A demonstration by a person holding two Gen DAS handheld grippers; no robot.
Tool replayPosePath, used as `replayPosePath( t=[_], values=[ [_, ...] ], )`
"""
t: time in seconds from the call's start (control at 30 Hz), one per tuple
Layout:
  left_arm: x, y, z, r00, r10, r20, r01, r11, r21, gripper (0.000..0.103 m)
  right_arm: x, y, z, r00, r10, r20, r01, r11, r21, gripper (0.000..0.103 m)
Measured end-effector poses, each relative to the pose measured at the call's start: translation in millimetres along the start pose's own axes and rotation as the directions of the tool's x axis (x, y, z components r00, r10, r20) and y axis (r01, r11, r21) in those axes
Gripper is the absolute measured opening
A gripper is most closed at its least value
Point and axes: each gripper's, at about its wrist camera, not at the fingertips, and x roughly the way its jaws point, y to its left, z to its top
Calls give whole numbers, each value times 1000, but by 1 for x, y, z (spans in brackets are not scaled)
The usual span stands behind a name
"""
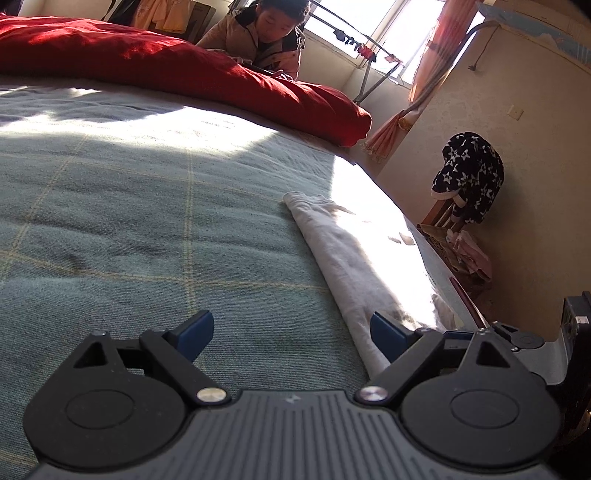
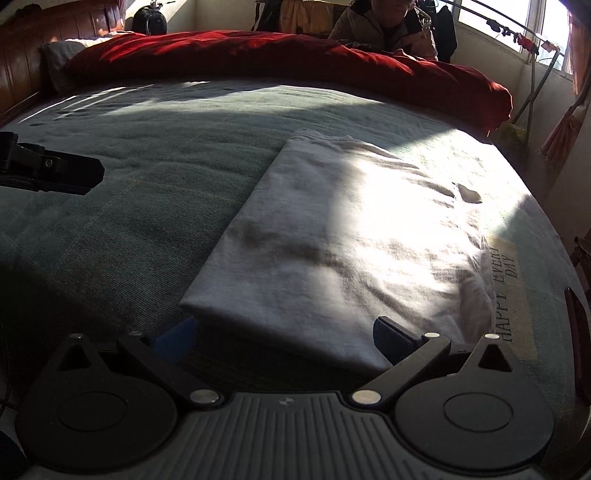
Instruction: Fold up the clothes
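A white garment point(image 2: 332, 240) lies folded into a long rectangle on the green-grey blanket point(image 2: 129, 221), half in bright sunlight. My right gripper point(image 2: 284, 338) is open just in front of the garment's near edge, one blue finger off each end of that edge, nothing held. In the left wrist view the same garment point(image 1: 343, 254) runs away along the right side. My left gripper point(image 1: 291, 332) is open over bare blanket point(image 1: 147, 221), its right fingertip point(image 1: 388, 332) at the garment's left fold. It also shows as a black shape, the left gripper point(image 2: 55, 173), off to the garment's left.
A red quilt point(image 2: 295, 55) is bunched along the far side of the bed, and a person point(image 2: 388, 26) sits behind it. The bed's right edge point(image 1: 424, 236) drops to a chair with a star-patterned garment point(image 1: 469, 177). A drying rack point(image 2: 532, 74) stands by the window, a wooden headboard point(image 2: 22, 55) at far left.
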Motion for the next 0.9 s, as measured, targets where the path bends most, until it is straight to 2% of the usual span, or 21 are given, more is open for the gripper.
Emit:
replayPosePath(
  t=[0.13,0.33,0.57,0.63,0.73,0.9],
  values=[
    [4,1,0,1000,11,-10,-11,1000,0,91,2,-25,31,998,5,69,-8,999,47,103],
    [8,7,5,998,61,-11,-61,998,-9,91,40,-81,82,990,68,120,-87,983,162,103],
    [22,21,19,995,96,-18,-97,994,-44,91,115,-134,110,986,148,70,-163,931,327,103],
    [26,22,22,994,108,-27,-109,994,-33,91,132,-143,113,987,144,65,-158,928,337,103],
    [30,23,25,992,123,-29,-124,992,-24,91,126,-141,114,988,142,68,-156,935,319,103],
    [30,25,24,995,91,-28,-92,995,-33,91,103,-132,114,984,163,67,-175,939,297,103]
  ],
)
